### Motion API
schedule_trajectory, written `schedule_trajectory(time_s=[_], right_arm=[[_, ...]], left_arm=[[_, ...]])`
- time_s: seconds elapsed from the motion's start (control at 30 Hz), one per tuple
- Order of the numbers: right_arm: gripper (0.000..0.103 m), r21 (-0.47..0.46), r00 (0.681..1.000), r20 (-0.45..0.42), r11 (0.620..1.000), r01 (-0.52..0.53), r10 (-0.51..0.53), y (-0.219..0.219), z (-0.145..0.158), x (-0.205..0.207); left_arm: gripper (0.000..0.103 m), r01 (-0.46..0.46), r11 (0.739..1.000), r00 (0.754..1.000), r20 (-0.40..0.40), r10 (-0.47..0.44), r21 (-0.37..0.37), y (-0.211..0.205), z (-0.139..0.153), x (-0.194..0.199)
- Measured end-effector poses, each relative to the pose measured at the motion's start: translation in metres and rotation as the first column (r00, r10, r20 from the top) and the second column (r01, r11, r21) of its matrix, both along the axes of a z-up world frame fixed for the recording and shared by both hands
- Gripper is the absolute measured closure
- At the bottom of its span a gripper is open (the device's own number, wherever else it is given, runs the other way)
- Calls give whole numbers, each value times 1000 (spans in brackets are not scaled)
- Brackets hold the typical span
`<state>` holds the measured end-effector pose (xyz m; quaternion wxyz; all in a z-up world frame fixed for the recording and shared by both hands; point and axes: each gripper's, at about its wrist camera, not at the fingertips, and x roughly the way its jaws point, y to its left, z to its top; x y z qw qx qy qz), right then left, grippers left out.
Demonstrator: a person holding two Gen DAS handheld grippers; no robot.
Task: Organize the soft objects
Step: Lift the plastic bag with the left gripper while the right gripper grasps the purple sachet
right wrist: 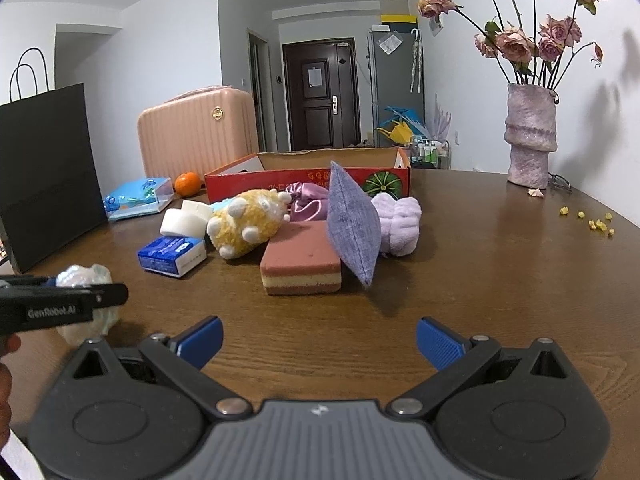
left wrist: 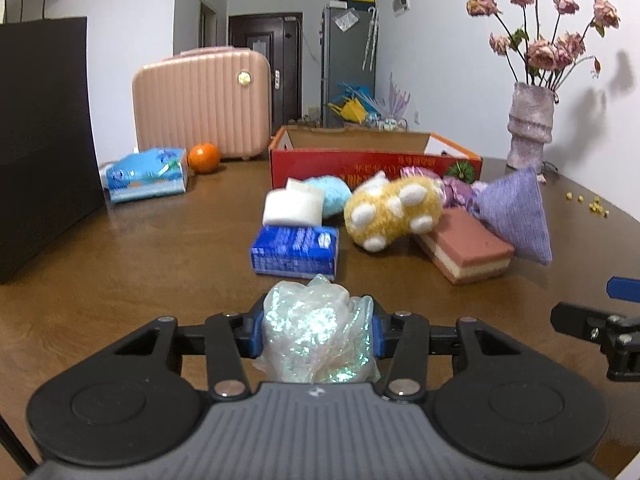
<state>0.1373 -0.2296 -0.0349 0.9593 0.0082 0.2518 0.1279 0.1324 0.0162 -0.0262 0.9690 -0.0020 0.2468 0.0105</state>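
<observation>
Left gripper (left wrist: 316,332) fingers pinch a shiny bag (left wrist: 318,338) at bottom centre; right gripper (right wrist: 319,340) fingers spread above the desk (right wrist: 480,300)

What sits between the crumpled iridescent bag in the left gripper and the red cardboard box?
In the left wrist view, a blue tissue pack lies ahead of the iridescent bag, then white foam blocks before the red box.

Right claw (right wrist: 318,344) gapes above the table (right wrist: 480,280), facing a sponge (right wrist: 302,264).
</observation>
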Motion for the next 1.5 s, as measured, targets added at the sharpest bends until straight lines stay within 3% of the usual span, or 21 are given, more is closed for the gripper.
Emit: schedule_trajectory(time_s=[0.33, 0.73, 0.93, 1.07, 1.13, 1.33, 1.5], right_arm=[[0, 16, 999, 40, 1000, 23, -23, 1, 10, 26], [3, 18, 997, 34, 998, 68, -68, 1, 20, 79], [24, 0, 996, -32, 997, 83, -83, 3, 14, 116], [45, 10, 994, -92, 998, 56, -55, 4, 6, 131], [47, 21, 994, -106, 999, 38, -36, 5, 5, 134], [66, -15, 994, -97, 999, 40, -42, 12, 2, 138], [70, 4, 995, -90, 999, 32, -31, 9, 2, 139]], left_arm=[[56, -33, 999, 996, 79, 34, -13, 8, 20, 13], [56, -62, 997, 993, 96, 66, -49, 16, 25, 27], [56, -84, 995, 993, 73, 89, -57, 20, 21, 36], [56, -99, 993, 993, 60, 103, -61, 25, 17, 40], [56, -101, 993, 993, 55, 105, -61, 25, 16, 42], [56, -96, 994, 994, 50, 99, -60, 22, 15, 42], [56, -98, 993, 993, 55, 102, -60, 22, 18, 42]])
